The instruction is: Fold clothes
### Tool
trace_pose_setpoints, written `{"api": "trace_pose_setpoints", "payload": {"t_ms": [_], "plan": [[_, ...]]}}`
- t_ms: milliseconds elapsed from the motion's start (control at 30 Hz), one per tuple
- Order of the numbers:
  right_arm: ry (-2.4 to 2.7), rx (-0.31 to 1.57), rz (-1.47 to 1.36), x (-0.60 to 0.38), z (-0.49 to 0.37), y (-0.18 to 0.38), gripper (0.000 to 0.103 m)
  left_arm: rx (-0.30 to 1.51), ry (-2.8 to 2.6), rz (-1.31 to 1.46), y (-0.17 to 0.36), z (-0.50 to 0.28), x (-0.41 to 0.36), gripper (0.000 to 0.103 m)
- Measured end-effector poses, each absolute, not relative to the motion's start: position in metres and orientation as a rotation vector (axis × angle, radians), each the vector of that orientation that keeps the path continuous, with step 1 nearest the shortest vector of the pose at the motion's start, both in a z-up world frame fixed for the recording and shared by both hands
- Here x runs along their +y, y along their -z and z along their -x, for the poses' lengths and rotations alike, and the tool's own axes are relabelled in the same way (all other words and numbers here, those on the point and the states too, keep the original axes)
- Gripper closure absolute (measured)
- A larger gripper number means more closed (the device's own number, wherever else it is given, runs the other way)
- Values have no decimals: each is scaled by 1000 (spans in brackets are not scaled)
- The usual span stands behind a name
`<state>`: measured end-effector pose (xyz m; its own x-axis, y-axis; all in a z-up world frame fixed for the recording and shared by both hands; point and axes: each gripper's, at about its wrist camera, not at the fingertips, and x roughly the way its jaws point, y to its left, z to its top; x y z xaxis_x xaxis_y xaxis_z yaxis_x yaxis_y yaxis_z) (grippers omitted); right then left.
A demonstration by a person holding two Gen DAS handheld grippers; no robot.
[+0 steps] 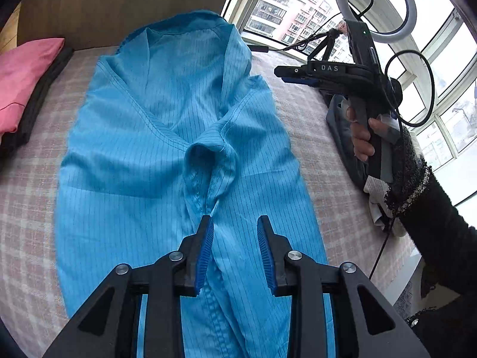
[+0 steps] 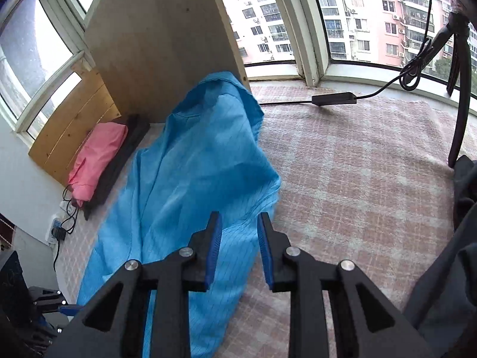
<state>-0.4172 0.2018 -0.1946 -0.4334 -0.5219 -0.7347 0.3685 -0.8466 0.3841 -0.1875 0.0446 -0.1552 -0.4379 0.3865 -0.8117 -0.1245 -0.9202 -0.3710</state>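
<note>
Two hand-held grippers were in play. To the far left of the left hand-held gripper (image 1: 235, 250) lay a pink bundle (image 1: 21, 80). Its jaws stood open and empty right over the blue garment (image 1: 155, 155), which was spread on the checked blanket (image 1: 301, 107) with its long axis running straight ahead, hood end pointing away. The right hand-held gripper (image 2: 240, 249), also open and empty, sat at the garment's right edge, so the left one looked nearer.

surface: pink-checked blanket (image 2: 357, 179) | on it: blue garment (image 1: 167, 137), pink item (image 1: 21, 80) on dark stack, possibly clothes (image 1: 41, 95)
</note>
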Motion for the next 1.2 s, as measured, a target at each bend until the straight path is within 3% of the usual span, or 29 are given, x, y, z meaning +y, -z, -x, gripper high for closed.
{"api": "trace_pose_setpoints", "payload": {"t_ms": [200, 333, 533, 633, 733, 900, 1033, 1200], "plan": [[2191, -228, -1238, 160, 355, 196, 79, -430, -2451, 1461, 126, 123, -29, 68], [2196, -270, -1281, 140, 328, 203, 79, -455, -2376, 1457, 136, 93, -51, 68], [2203, -334, -1346, 110, 288, 214, 78, -351, -2207, 1478, 169, 37, -69, 68], [2332, -518, -1288, 155, 210, 189, 58, -362, -2105, 1523, 188, 6, -85, 68], [2402, -625, -1276, 178, 120, 188, 59, -279, -2066, 1544, 199, -19, -86, 68], [2474, -646, -1413, 163, 15, 220, 60, -223, -2033, 1549, 216, -39, -69, 68], [2495, -555, -1526, 152, -30, 248, 59, -202, -2052, 1593, 239, -58, -70, 66], [2462, -482, -1634, 163, -52, 288, 50, -165, -2106, 1674, 266, -54, -82, 60]]}}
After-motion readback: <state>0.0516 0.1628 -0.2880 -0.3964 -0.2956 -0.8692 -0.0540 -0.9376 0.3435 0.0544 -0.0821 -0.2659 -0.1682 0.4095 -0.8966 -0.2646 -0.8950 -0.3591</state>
